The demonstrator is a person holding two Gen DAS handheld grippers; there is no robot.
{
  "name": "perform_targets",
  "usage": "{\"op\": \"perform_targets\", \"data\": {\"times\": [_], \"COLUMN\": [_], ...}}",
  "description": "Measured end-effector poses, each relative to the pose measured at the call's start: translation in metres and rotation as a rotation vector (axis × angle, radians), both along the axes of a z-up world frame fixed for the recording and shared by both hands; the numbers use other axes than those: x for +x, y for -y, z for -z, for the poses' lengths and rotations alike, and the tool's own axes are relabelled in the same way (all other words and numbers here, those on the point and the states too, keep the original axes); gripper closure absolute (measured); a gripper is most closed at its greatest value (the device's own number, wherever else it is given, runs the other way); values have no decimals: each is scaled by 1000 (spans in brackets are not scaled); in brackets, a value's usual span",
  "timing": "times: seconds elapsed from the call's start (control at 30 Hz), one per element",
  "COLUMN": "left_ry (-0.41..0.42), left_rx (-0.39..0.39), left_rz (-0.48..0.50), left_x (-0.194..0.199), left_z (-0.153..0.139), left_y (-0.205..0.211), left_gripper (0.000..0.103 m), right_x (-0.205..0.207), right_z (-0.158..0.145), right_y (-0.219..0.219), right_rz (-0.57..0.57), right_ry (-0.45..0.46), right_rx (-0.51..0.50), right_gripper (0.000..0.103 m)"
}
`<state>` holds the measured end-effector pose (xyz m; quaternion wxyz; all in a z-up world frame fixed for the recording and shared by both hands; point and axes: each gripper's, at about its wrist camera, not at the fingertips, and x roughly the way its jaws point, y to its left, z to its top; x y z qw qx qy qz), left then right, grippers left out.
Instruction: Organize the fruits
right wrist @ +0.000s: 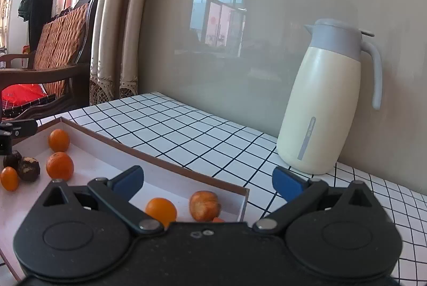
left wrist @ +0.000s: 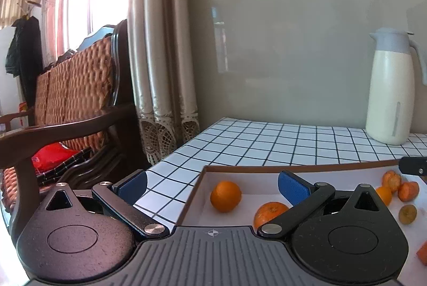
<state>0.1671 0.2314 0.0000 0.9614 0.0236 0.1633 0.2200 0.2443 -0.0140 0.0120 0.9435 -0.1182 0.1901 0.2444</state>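
A shallow white tray with a brown rim (left wrist: pixel 267 169) (right wrist: pixel 149 151) lies on the checked table and holds several small oranges and peeled pieces. In the left wrist view an orange (left wrist: pixel 225 195) sits near the tray's left corner and another (left wrist: pixel 269 212) lies just below my right blue pad; peeled fruits (left wrist: pixel 400 186) lie at the right. My left gripper (left wrist: pixel 212 186) is open and empty above the tray's left edge. My right gripper (right wrist: pixel 208 182) is open and empty above the tray's right end, over an orange (right wrist: pixel 161 211) and a peeled fruit (right wrist: pixel 205 205). Dark fruits (right wrist: pixel 28 168) lie at left.
A cream and grey thermos jug (right wrist: pixel 325 110) (left wrist: pixel 389 88) stands at the back of the table against the grey wall. A wooden bench with woven back (left wrist: pixel 74 88) and curtains (left wrist: pixel 160 46) stand left of the table's edge.
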Motion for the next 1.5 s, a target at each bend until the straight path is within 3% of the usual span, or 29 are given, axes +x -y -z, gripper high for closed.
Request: {"op": "perform_targets", "data": {"times": [0.47, 0.73, 0.87, 1.1, 1.23, 1.37, 1.5], "left_ry": [-18, 0, 35, 63, 56, 61, 76], "left_rx": [-2, -34, -11, -58, -42, -90, -69], "left_rz": [35, 79, 108, 157, 191, 221, 232], "left_x": [-4, -16, -47, -115, -151, -187, -211], "left_z": [0, -21, -35, -48, -40, -37, -30], "left_y": [10, 34, 54, 90, 116, 132, 146], "left_gripper": [0, 0, 0, 0, 0, 0, 0], "right_x": [-11, -37, -77, -155, -191, -220, -235], "right_z": [-6, -26, -42, -59, -57, -55, -41], "right_y": [9, 26, 46, 95, 123, 148, 156], "right_rz": [6, 16, 1, 29, 95, 149, 170], "right_ry": [11, 19, 61, 91, 89, 71, 41], "right_rx": [11, 0, -23, 6, 11, 54, 30], "right_gripper": [6, 6, 6, 6, 6, 6, 6]}}
